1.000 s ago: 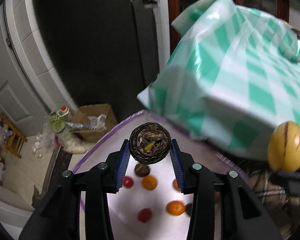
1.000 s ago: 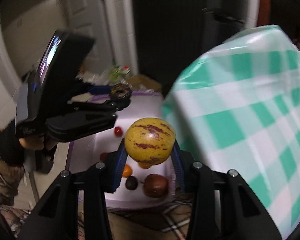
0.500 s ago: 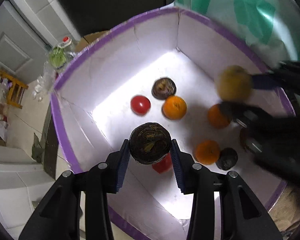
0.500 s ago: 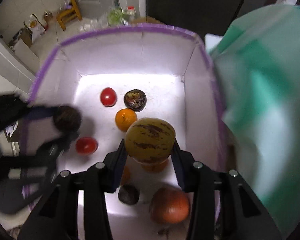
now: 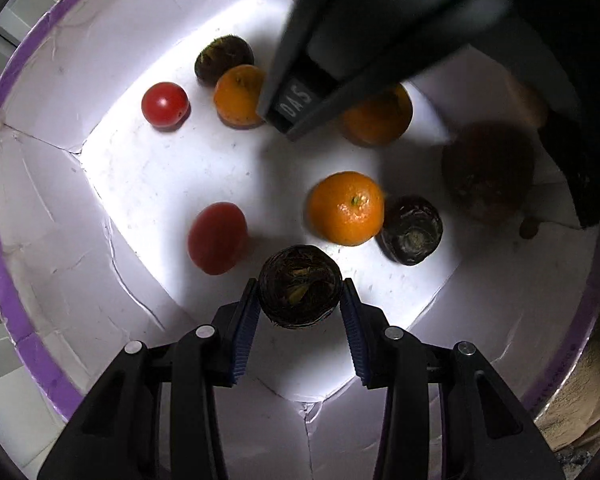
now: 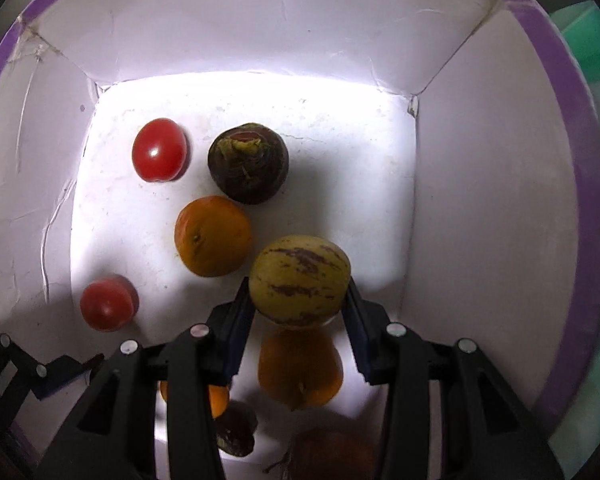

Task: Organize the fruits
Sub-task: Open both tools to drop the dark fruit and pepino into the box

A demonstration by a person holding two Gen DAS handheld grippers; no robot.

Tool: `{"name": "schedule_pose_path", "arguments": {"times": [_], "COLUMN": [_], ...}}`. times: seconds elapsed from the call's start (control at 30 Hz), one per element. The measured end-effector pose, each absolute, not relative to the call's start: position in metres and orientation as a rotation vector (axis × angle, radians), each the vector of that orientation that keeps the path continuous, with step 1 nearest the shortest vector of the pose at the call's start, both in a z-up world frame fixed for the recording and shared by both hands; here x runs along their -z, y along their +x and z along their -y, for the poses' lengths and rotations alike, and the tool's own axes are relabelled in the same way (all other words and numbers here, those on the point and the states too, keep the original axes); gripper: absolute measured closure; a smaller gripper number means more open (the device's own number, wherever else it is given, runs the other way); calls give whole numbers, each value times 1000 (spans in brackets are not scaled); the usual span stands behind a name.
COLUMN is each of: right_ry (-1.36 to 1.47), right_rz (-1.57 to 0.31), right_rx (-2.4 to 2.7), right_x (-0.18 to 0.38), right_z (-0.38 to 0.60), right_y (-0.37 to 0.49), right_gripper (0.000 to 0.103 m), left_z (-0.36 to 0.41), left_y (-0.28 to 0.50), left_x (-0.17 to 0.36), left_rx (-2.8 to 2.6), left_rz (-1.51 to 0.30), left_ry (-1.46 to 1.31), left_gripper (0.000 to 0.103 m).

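My left gripper (image 5: 299, 307) is shut on a dark purple mangosteen (image 5: 299, 286) and holds it low inside a white box with a purple rim (image 5: 4, 280). My right gripper (image 6: 299, 312) is shut on a yellow pepino melon with purple streaks (image 6: 299, 280), also inside the box (image 6: 580, 160). On the box floor lie oranges (image 5: 346, 208), red tomatoes (image 5: 165, 103) and other mangosteens (image 5: 412, 230). The right gripper's body (image 5: 380, 40) crosses the top of the left wrist view.
A large brown fruit (image 5: 488, 172) sits at the right wall of the box. In the right wrist view a tomato (image 6: 159, 149), a mangosteen (image 6: 248, 164) and an orange (image 6: 213, 235) lie ahead. Green-checked cloth (image 6: 588, 44) shows outside the rim.
Both grippers have moved down into the box with their fruits still held. The box floor and fruits are now much closer, and the right gripper has crossed over the left view.
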State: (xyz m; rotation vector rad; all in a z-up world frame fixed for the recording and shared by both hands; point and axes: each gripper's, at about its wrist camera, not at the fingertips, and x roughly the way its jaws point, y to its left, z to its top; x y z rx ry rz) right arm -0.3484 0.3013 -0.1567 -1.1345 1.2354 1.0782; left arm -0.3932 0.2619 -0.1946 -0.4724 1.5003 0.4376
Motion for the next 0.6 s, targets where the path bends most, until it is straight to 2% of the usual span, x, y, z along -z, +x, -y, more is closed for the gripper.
{"name": "schedule_pose_path", "arguments": {"times": [0.17,0.4,0.5,0.57,0.6], "right_ry": [-1152,-1175,-1163,-1140,-1131], "right_rz": [-1223,-1199,-1187,-1192,-1187], "right_rx": [-1077,-1067,-1083,-1100,-1109], "right_x": [159,166,165,160,157], "right_z": [-300,-307,-307,-307,-307], "right_y": [-351,-353,-357,-358,-360], "right_gripper": [59,57,48,43,39], "left_z": [-255,-245,-248,-250,-252], "left_y": [-383,-375,-378,-379,-380], "left_x": [207,210,207,199,196], "left_rx": [-431,-417,-417,-416,-418], "left_rz": [-1607,-1609,-1590,-1555,-1540], "left_ry": [-415,-406,-408,-423,-426], "left_gripper": [64,63,61,45,42]}}
